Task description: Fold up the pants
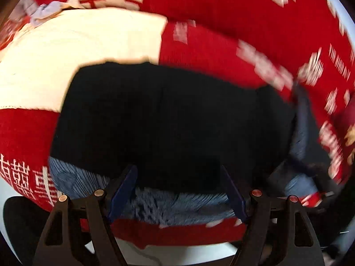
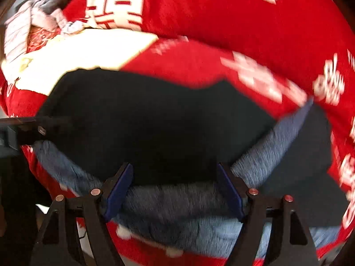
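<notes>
Black pants [image 1: 168, 119] with a fuzzy grey-blue lining [image 1: 177, 206] lie on a red blanket with white characters [image 1: 221, 51]. In the left wrist view my left gripper [image 1: 177, 170] is open, its blue pads either side of the near edge of the pants, holding nothing. In the right wrist view the pants [image 2: 155, 128] fill the middle, the lining [image 2: 177, 201] turned out along the near edge and at the right. My right gripper [image 2: 175, 168] is open over that edge. The left gripper's body [image 2: 22, 130] shows at the left edge. Both views are blurred.
A cream patch [image 1: 77, 48] of the blanket [image 2: 221, 22] lies beyond the pants at the left. Crumpled grey and pink clothes [image 2: 42, 6] sit at the far left. A white surface edge [image 1: 177, 250] shows below the blanket.
</notes>
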A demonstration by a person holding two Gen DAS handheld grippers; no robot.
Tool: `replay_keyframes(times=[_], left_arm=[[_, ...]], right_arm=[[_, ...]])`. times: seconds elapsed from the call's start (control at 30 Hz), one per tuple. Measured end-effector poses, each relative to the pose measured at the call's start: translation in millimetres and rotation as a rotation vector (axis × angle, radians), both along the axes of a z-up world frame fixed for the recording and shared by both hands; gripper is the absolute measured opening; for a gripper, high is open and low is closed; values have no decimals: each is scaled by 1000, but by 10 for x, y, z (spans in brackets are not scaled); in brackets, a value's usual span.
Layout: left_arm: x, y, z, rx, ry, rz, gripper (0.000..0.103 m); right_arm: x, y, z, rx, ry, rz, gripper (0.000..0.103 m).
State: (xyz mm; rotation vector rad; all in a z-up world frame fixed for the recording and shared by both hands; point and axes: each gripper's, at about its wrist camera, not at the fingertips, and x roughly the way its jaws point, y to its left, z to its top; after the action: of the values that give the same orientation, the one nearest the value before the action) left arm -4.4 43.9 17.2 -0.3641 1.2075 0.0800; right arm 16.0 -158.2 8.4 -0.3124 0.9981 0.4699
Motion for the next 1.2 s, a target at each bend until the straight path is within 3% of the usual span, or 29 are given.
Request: replay_keyframes(times=[0.1, 0.17, 0.23, 0.33, 0.5, 0.6, 0.73, 0.77, 0.8, 0.87, 0.9, 0.93, 1.03, 1.2], left_arm=[[-78, -178, -28, 101, -24, -71, 96], [-69, -249, -59, 135, -12, -85, 98], [-52, -269, -76, 137, -7, -81, 100], [-34, -273, -81, 131, -5, -70, 101], [-100, -278, -81, 133, -11, -79, 102], [-76, -284, -100, 136, -9, -80, 102], [-70, -284, -110, 137, -11, -89, 102], [-71, -281, -116, 136, -10, -90, 102], [-67, -280, -118, 134, -8, -90, 102], [-58, -282, -123, 133, -9, -91, 102], [-53, -284, -128, 135, -13, -92, 102], [-56, -287, -131, 137, -15, -92, 102], [-62, -289, -130, 136, -16, -91, 102], [-83, -273, -123, 134, -22, -94, 102]], right_arm=[[-129, -226, 144, 43, -3, -9, 80], [-57, -383, 362, 64, -53, -50, 81], [202, -551, 560, 26, -136, -149, 85], [1009, -872, 724, -43, -188, -376, 103], [2353, -1267, 465, -135, 37, -695, 103], [2796, -1414, 162, -194, 163, -820, 103], [2959, -1382, -251, -314, 294, -806, 103], [2922, -1400, -213, -283, 241, -787, 102], [2870, -1433, -192, -264, 223, -789, 100], [2794, -1539, -144, -147, 269, -770, 59], [2750, -1560, -73, -175, 254, -766, 33], [2685, -1613, 3, -152, 252, -756, 16], [2290, -1971, 320, 33, 202, -794, 11], [1250, -2465, 836, 160, -6, -823, 11]])
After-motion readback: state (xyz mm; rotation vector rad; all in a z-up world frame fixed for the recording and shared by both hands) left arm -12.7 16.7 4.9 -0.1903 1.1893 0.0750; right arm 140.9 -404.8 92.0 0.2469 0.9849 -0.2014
